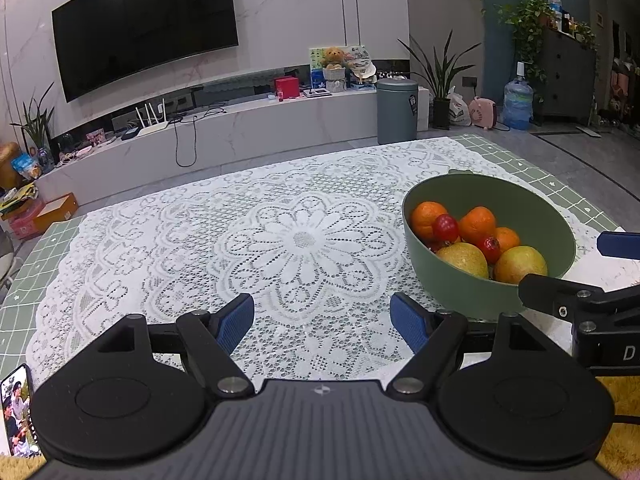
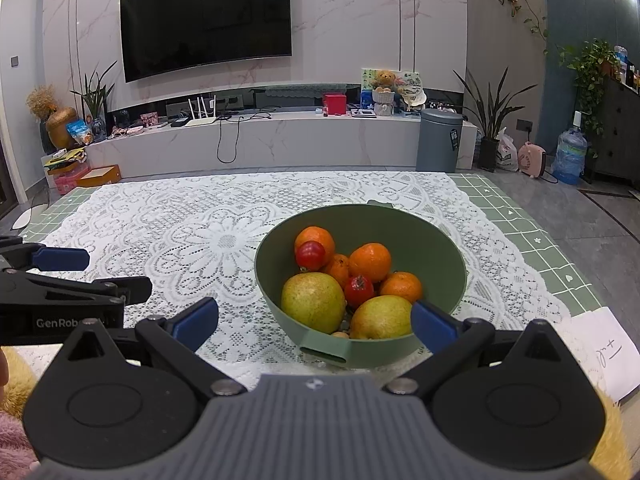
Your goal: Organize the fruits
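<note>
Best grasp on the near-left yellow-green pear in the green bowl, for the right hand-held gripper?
Grip the yellow-green pear across its wide belly, coming from above. It lies low against the green bowl's near wall, which blocks a side approach, and a small red fruit crowds its right. The right hand-held gripper is open.

The left hand-held gripper point(image 2: 60, 268) body reads "GenRob", the rest hidden.

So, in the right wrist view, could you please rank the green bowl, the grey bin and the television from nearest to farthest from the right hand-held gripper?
1. Green bowl, directly ahead of the right hand-held gripper, on the lace cloth.
2. Grey bin, on the floor beyond the table, right of centre.
3. Television, on the far wall, upper left.
</note>
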A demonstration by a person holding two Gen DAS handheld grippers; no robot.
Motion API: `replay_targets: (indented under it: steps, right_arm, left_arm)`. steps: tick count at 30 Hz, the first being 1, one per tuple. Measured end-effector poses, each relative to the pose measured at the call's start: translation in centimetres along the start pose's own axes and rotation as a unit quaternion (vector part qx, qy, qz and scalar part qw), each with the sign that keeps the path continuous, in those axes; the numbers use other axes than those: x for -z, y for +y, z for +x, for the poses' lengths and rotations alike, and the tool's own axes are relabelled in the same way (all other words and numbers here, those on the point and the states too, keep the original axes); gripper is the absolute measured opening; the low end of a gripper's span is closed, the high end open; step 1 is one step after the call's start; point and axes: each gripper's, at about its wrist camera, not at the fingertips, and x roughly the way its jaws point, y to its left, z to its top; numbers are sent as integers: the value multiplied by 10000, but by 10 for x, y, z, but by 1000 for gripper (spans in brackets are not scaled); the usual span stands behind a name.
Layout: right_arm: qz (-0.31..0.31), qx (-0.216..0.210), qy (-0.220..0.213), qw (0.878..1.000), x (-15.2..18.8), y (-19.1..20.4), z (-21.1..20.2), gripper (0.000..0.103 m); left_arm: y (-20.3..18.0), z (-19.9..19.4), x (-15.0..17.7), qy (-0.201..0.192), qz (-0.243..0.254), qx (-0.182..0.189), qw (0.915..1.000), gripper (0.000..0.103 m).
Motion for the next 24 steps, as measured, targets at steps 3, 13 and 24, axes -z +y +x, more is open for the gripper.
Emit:
replay_targets:
  steps: [3,13,24]
  right_arm:
    - [0,-1,-2,10000,0,0,0,99]
    - [1,1,0,10000,0,0,0,99]
    - [1,0,-3,10000,0,0,0,99]
  left_arm:
    - [0,0,0,1,1,4,10000,91]
    - [1,-1,0,18,12,21,10000,91]
    - [1,-1,0,12,1,17,10000,91]
